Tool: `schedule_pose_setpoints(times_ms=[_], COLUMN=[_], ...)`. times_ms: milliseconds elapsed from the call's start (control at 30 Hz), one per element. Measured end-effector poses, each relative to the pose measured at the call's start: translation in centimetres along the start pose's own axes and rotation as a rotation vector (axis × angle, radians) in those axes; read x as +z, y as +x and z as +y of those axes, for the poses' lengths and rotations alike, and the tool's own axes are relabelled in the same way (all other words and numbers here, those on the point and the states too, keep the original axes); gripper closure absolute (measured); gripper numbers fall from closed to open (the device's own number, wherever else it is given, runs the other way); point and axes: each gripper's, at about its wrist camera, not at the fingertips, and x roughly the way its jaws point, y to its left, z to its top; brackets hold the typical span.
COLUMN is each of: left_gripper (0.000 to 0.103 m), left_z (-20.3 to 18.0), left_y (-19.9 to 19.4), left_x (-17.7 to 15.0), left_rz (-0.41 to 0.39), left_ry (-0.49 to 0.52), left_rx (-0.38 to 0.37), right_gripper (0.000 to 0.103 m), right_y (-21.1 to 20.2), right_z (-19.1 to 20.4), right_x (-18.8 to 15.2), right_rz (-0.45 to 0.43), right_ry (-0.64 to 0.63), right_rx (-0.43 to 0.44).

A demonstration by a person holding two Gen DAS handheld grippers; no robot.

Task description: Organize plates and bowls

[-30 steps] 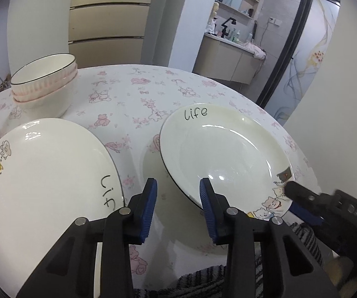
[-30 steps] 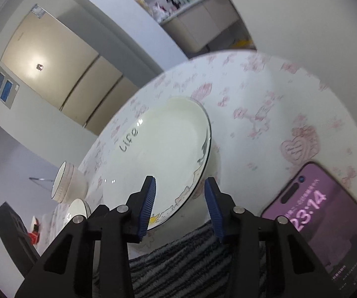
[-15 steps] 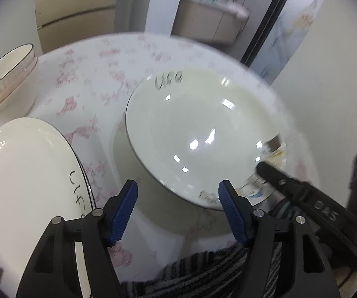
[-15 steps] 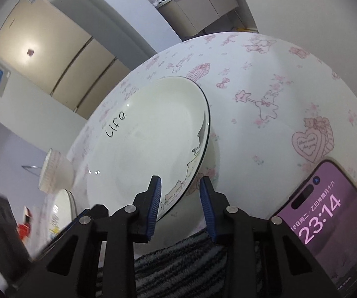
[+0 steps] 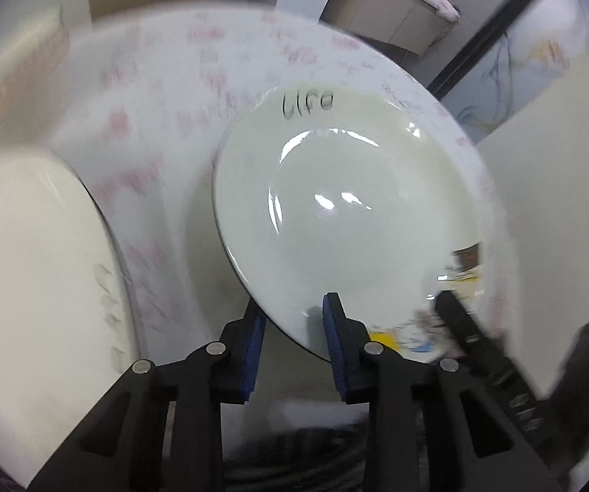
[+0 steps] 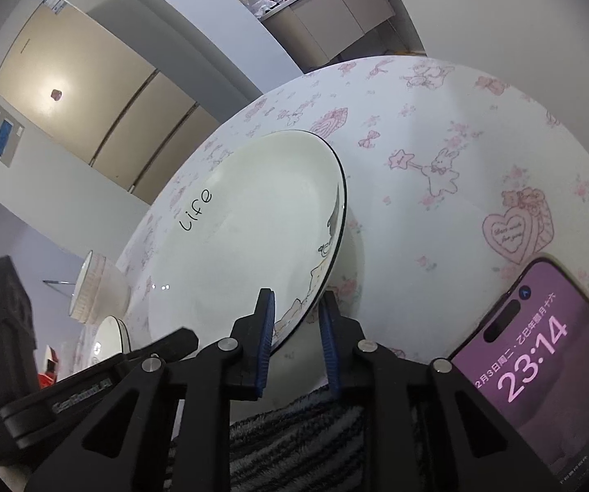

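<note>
Two grippers meet on one white plate (image 5: 347, 221), the one lettered "Life", which is tipped up off the round table (image 6: 478, 131) with its pink cartoon-print cloth. The left gripper (image 5: 292, 352) has its blue pads on either side of the plate's near rim, one above the face and one beneath; its jaws have just been closing with the rim between them, and the pads look to be touching the plate, though blur keeps that from being certain. The right gripper (image 6: 296, 344) straddles the same plate at the rim beside the cartoon-animal print, and its jaws too have just been closing, narrowed now to a slim gap filled by the rim; the pads appear pressed on it.

To the left of the Life plate, a second plate (image 5: 36, 279) lies flat on the cloth, just beside it. Beyond that, further left, stands a ribbed bowl stack (image 6: 93, 287). To the right of the Life plate, a phone (image 6: 540, 369) rests face up on the cloth, its lock screen lit. Below the plate, nearest the grippers, is a striped grey fabric (image 6: 294, 443).
</note>
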Motion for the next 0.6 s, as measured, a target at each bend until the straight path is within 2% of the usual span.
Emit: schedule_pose_setpoints(times_ms=[67, 233, 400, 600], left_gripper=[0.075, 0.076, 0.076, 0.078], left_z=[0.5, 0.4, 1.1, 0.8], left_y=[0.1, 0.0, -0.3, -0.6], left_x=[0.4, 0.1, -0.6, -1.9], left_rz=[0.016, -0.014, -0.049, -0.168], left_ry=[-0.048, -0.022, -0.027, 0.001], left_rx=[-0.024, -0.023, -0.073, -0.063], right_gripper=[0.082, 0.082, 0.08, 0.081], right_y=[0.0, 0.0, 0.4, 0.2], right_z=[0.0, -0.3, -0.2, 0.0], right_x=[0.0, 0.1, 0.0, 0.0], right_rz=[0.0, 0.004, 0.024, 0.016], right_ry=[-0.001, 0.015, 0.007, -0.012], right_rx=[0.0, 0.016, 0.027, 0.02])
